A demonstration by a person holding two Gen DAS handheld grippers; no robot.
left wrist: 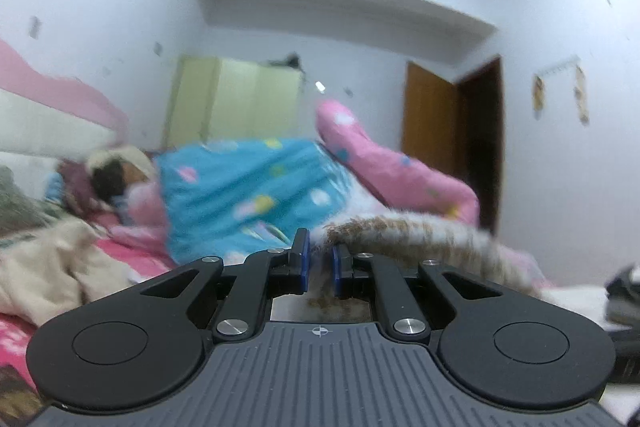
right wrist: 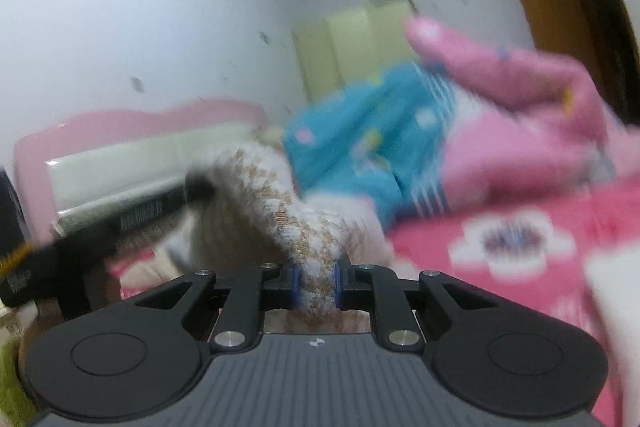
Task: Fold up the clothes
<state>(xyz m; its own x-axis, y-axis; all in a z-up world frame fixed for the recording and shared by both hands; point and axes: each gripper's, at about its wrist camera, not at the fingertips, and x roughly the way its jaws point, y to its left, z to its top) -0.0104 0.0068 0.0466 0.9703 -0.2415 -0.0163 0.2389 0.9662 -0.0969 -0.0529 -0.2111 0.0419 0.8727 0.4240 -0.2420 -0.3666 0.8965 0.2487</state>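
Jaws of the left gripper (left wrist: 319, 261) stand narrow, blue pads (left wrist: 305, 259) nearly together, with a fold of fuzzy white-and-tan garment (left wrist: 420, 231) pinched between them; the cloth rises from the gap and arcs away to the right, held clear of the bed (left wrist: 132, 247). Left wrist view, blurred: behind the garment a bunched blue-and-pink quilt (left wrist: 248, 187) sits toward the far side of the bed, its pink end raised against the wall. A beige cloth (left wrist: 52, 267) lies crumpled at the bed's near left edge on the pink sheet. A person (left wrist: 116, 175) lies near the head of the bed, beside the quilt's left end, below the pink-and-white headboard (left wrist: 48, 119). Pale green wardrobe (left wrist: 236, 99) stands at the far wall; brown door (left wrist: 452, 135) stands open at right. Right wrist view, more blurred: jaws of the right gripper (right wrist: 316, 287) are narrow and clamped on a thick band of the same garment (right wrist: 280, 203), which runs up and left from the pads as a taut strip to a dark shape that appears to be the other gripper (right wrist: 120, 223); its jaw state cannot be read from this view. Quilt (right wrist: 380, 139) fills the centre and right, over the pink flowered sheet (right wrist: 500, 239). Headboard (right wrist: 132, 155) is at left, wardrobe (right wrist: 344, 47) behind.
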